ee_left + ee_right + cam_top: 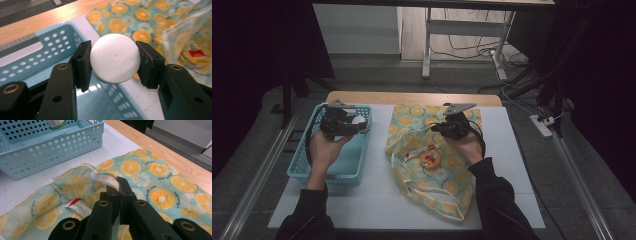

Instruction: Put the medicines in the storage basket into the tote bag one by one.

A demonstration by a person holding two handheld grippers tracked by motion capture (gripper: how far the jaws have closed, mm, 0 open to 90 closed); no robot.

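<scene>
My left gripper (pixel 356 125) is shut on a bottle's round white cap (pixel 115 58), one black pad on each side of it, and holds it above the light blue basket (pixel 329 167). The bottle's body below the cap is hidden in the left gripper view. In the right gripper view a bottle's lower end (pixel 56 123), green at the base, hangs over the basket (pixel 50 152). My right gripper (pixel 441 129) is shut on a pale strap (pixel 105 178) of the orange-slice print cloth bag (pixel 447 187) and lifts its mouth. A round yellow jar (pixel 431 159) with a red label lies inside the bag.
The basket and bag rest on a white mat (pixel 377 200) over a wooden table (pixel 412 97). A red and white tag (pixel 78 207) hangs at the bag's opening. Beyond the table stand desk legs (pixel 427 45) and floor cables (pixel 472 50).
</scene>
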